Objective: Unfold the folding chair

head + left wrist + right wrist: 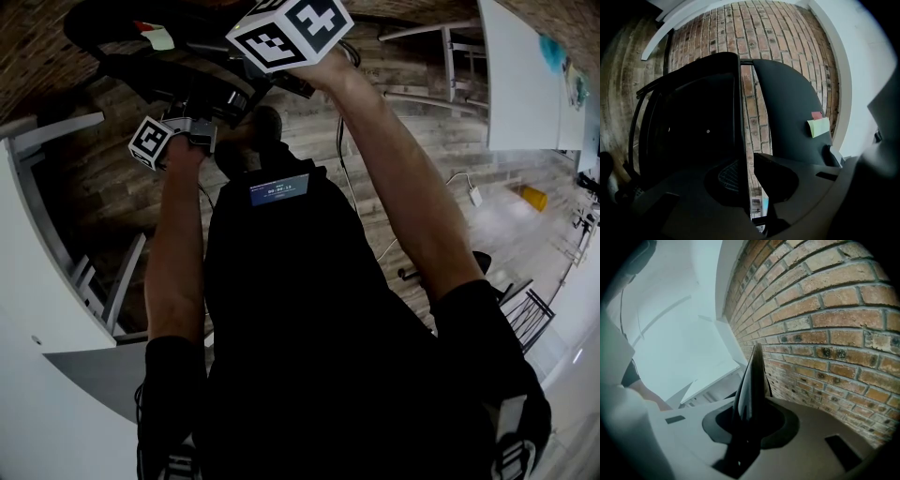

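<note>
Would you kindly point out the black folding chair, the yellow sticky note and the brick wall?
black folding chair (703,103), left gripper view, on its black panel.
yellow sticky note (819,126), left gripper view, on the paper's middle.
red-brown brick wall (825,333), right gripper view, on a brick face.

Your black folding chair (112,23), thin dark panels on a slim tubular frame, sits at eleven o'clock in the head view. Its two panels lie close together with a narrow gap between them. At three o'clock, the farther panel carries a yellow-green sticky note (819,126).
</note>
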